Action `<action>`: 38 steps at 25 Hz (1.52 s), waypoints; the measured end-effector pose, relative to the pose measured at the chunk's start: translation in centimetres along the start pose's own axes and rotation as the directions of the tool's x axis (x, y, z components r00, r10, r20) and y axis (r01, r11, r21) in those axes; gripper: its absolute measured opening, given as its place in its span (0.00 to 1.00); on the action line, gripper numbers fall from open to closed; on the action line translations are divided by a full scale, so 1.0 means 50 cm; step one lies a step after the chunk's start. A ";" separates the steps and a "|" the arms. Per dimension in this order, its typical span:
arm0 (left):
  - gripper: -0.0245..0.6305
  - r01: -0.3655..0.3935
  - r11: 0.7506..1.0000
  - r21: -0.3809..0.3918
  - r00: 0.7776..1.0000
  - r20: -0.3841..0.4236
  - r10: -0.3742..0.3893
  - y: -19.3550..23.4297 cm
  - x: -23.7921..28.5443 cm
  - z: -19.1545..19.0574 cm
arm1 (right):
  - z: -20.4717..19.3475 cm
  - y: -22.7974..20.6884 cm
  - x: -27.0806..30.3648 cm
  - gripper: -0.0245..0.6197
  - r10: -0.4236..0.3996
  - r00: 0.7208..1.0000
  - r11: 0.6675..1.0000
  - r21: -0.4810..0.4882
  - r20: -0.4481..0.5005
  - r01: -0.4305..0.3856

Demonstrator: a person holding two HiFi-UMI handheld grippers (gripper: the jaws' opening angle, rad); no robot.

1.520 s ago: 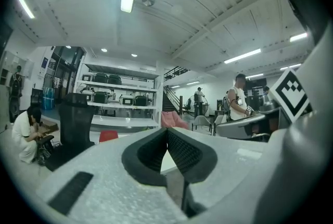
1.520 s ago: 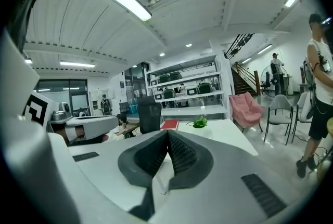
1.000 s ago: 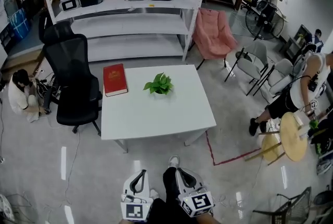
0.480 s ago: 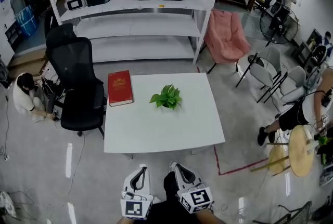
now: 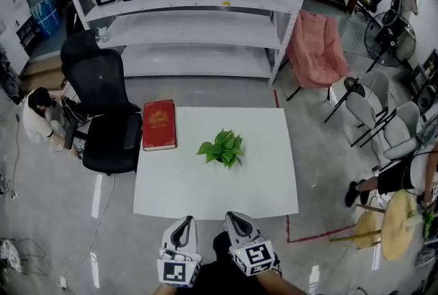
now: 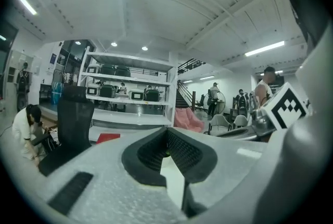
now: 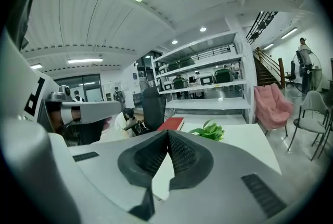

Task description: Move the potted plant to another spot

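A small potted plant [image 5: 222, 148] with green leaves stands near the middle of the white table [image 5: 260, 187]. It also shows in the right gripper view as the plant [image 7: 209, 131], beyond the jaws. Both grippers are low at the table's near edge, short of the plant. My left gripper [image 5: 182, 227] is shut with nothing in it, and its dark pads meet in the left gripper view [image 6: 167, 151]. My right gripper [image 5: 237, 222] is shut and holds nothing, pads together [image 7: 168, 149].
A red book [image 5: 159, 124] lies at the table's far left corner. A black office chair [image 5: 109, 116] stands left of the table, with a person crouched beside it [image 5: 37, 116]. White shelving [image 5: 191, 6] is behind, and a pink chair [image 5: 316, 47] and grey chairs [image 5: 373, 109] stand at the right.
The table and plant have come nearer and lower in the head view as I stepped forward. Both grippers stay shut, side by side at the bottom.
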State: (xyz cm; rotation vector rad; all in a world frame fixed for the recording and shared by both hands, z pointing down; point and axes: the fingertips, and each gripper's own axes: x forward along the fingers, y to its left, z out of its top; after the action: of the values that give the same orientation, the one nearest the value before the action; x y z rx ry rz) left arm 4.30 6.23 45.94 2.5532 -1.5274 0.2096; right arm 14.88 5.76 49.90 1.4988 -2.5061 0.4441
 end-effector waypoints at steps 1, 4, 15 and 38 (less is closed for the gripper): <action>0.06 -0.008 1.000 -0.013 1.000 -0.002 0.008 0.002 0.018 0.004 | 0.002 -0.012 0.017 0.05 0.015 1.000 1.000 -0.001 -0.013 -0.015; 0.06 -0.037 0.999 -0.039 0.999 -0.013 0.036 0.005 0.068 0.015 | 0.007 -0.051 0.060 0.05 0.047 0.998 0.999 -0.016 -0.031 -0.048; 0.06 -0.131 0.988 -0.075 0.990 0.045 0.135 0.042 0.164 0.067 | -0.013 -0.137 0.193 0.05 0.095 0.985 0.994 -0.045 -0.143 -0.102; 0.06 0.132 0.990 -0.053 0.991 0.021 -0.131 0.200 0.262 0.082 | -0.161 -0.185 0.425 0.05 -0.167 0.857 0.930 -0.366 -0.488 -0.027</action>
State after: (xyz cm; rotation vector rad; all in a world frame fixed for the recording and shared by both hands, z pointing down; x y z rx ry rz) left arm 1.76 -10.54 45.21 2.6074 -1.3448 0.1279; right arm 13.08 -13.09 65.51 1.1387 -1.9704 0.2957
